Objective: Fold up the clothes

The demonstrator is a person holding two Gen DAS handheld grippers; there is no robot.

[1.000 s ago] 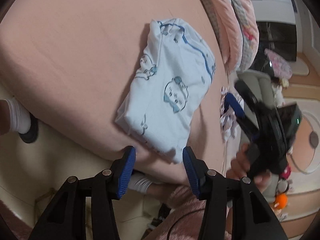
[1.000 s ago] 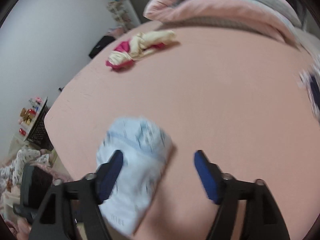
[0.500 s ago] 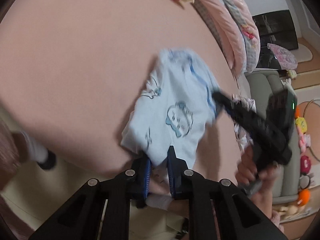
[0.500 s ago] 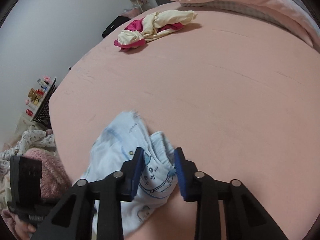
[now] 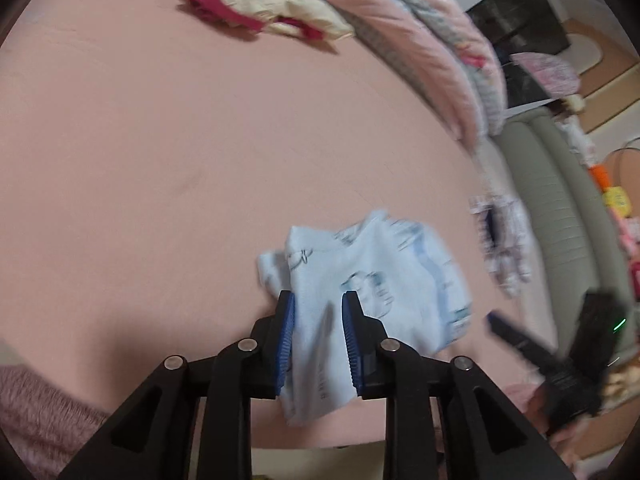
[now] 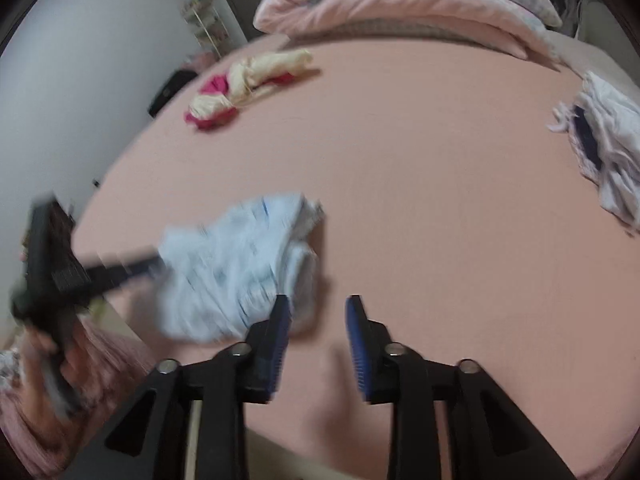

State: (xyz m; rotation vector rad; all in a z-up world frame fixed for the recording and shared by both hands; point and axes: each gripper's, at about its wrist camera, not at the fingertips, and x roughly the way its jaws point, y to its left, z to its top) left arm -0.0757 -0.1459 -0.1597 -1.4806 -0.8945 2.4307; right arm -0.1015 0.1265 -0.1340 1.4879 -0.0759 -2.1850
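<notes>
**Pale-blue bundle pinched at the bed's near edge**

Pale-blue printed garment (image 5: 372, 292) sits in a folded, somewhat bunched bundle near the near edge of the pink bed sheet (image 5: 160, 152). The left gripper (image 5: 318, 340) has its blue pads narrowed onto the cloth's near end, with fabric running between them — a hold on only part of the layers, I judge. The right gripper (image 6: 318, 344) stands parted with nothing between its pads, just beside the bundle's right side.

Risk: with one pinch carrying a multi-layer fold, the lower layers could slip free and the fold fall open, or the bundle could slide off the near edge. Motion blur suggests quick movement, which would worsen that.

Both tools point forward across the bed, roughly level; the hand (image 6: 40, 344) on the left tool grips its handle at the near left corner. A red-and-cream garment (image 5: 256, 16) lies crumpled toward the far edge, a white patterned one (image 6: 604, 148) at the right edge.
</notes>
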